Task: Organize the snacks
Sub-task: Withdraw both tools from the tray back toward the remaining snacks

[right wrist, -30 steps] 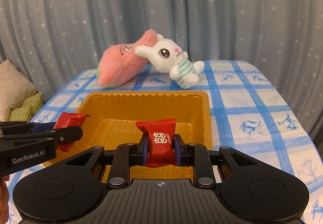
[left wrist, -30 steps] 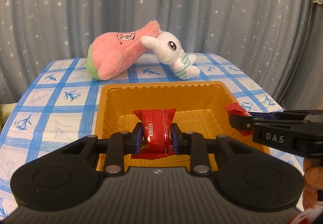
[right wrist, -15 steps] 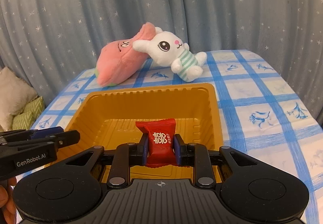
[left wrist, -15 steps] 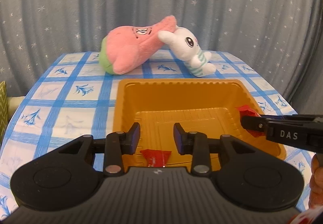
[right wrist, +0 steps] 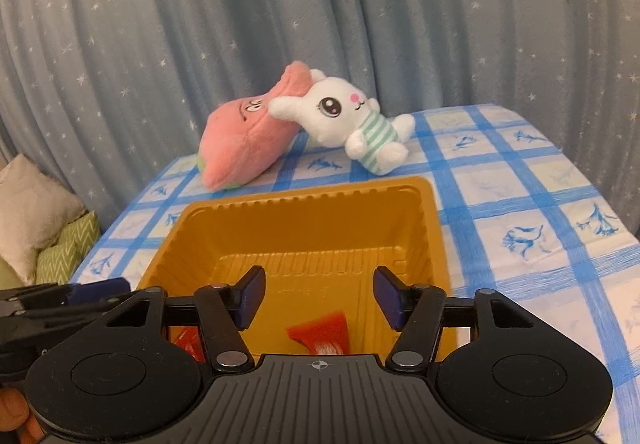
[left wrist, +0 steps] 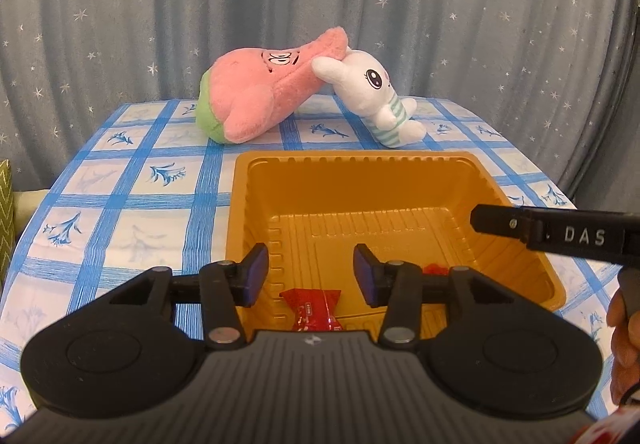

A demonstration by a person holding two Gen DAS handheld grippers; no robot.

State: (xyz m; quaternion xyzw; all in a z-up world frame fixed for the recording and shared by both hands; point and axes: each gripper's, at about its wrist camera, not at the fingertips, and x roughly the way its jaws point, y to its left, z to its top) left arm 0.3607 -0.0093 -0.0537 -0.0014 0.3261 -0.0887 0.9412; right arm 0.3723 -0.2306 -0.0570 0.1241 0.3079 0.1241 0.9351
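Note:
An orange plastic tray (left wrist: 360,168) (right wrist: 304,200) sits on the blue-checked tablecloth. My left gripper (left wrist: 310,272) is open and empty above the tray's near end. A red snack packet (left wrist: 314,308) lies in the tray just below it, and a second red packet (left wrist: 436,269) shows partly behind the right finger. My right gripper (right wrist: 318,294) is open and empty over the tray. A red packet (right wrist: 322,336) lies in the tray below it, and another (right wrist: 188,344) shows at the lower left. The right gripper's finger (left wrist: 552,234) reaches in from the right in the left wrist view.
A pink plush (left wrist: 264,96) (right wrist: 244,140) and a white bunny plush (left wrist: 372,96) (right wrist: 348,120) lie at the table's far edge before a grey starred curtain. Cushions (right wrist: 44,232) sit beyond the table's left side. The left gripper (right wrist: 60,300) shows at the left in the right wrist view.
Both grippers have opened and dropped their red packets into the tray, the left one first and then the right. Both have drawn back and tilted upward.

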